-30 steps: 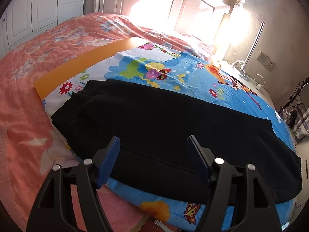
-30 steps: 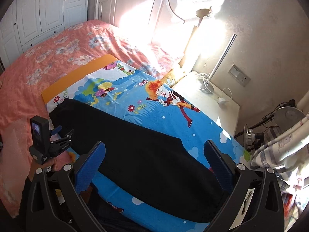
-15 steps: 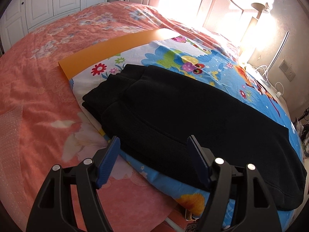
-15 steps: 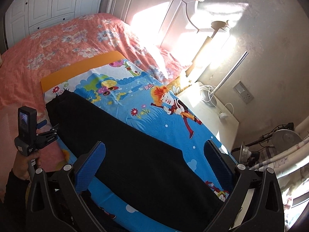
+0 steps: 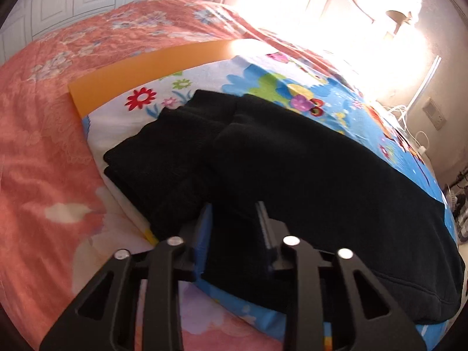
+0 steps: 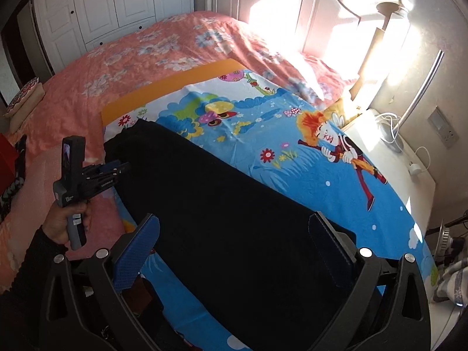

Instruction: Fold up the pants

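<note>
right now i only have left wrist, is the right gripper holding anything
observer: no, the right gripper is wide open above the pants, gripping nothing
operator: which end is it over
observer: toward the end away from the orange board; the left gripper is at the board-side end
operator: anything off to my left
observer: a small patterned cushion at the bed's edge

Pants [image 6: 234, 219] far end hidden below right gripper [image 6: 234, 251]; headboard [image 5: 292, 8] glare-washed.
</note>
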